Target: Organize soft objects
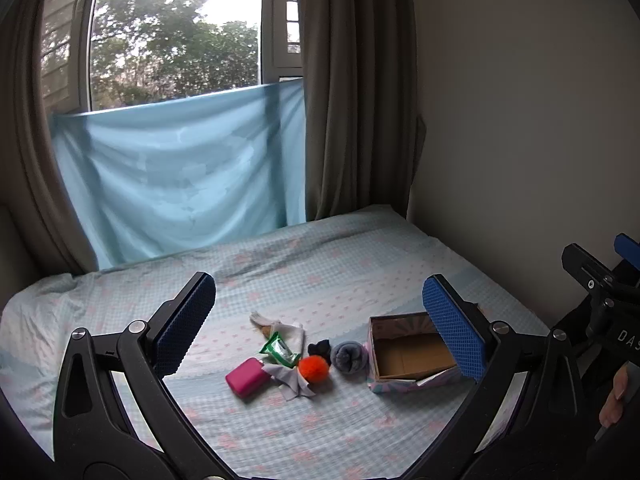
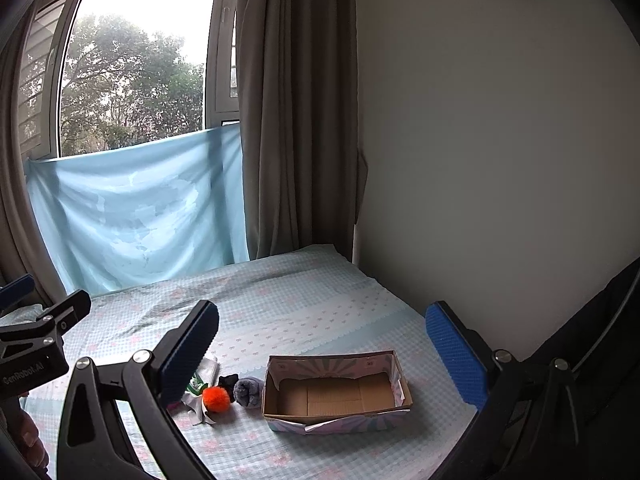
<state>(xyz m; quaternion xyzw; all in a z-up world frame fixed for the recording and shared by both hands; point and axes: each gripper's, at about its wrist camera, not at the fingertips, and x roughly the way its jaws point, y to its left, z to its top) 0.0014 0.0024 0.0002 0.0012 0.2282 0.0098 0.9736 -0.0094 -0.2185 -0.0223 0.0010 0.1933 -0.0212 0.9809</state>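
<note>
Left tool (image 1: pixel 320 328) spread wide, nothing between pads, held above bed (image 1: pixel 360 264). Right tool (image 2: pixel 322 354) likewise wide apart, holding nothing. Cardboard box (image 2: pixel 336 396) open-topped on bed, interior bare. Left of box, clustered: grey sock roll (image 1: pixel 351 356) just beside box wall, black cloth item (image 1: pixel 320 349), orange pom-pom (image 1: pixel 314 368) touching grey rag (image 1: pixel 290 380), green packet (image 1: pixel 280 350), white cloth (image 1: pixel 292 332), pink case (image 1: pixel 247 378) at far left.
</note>
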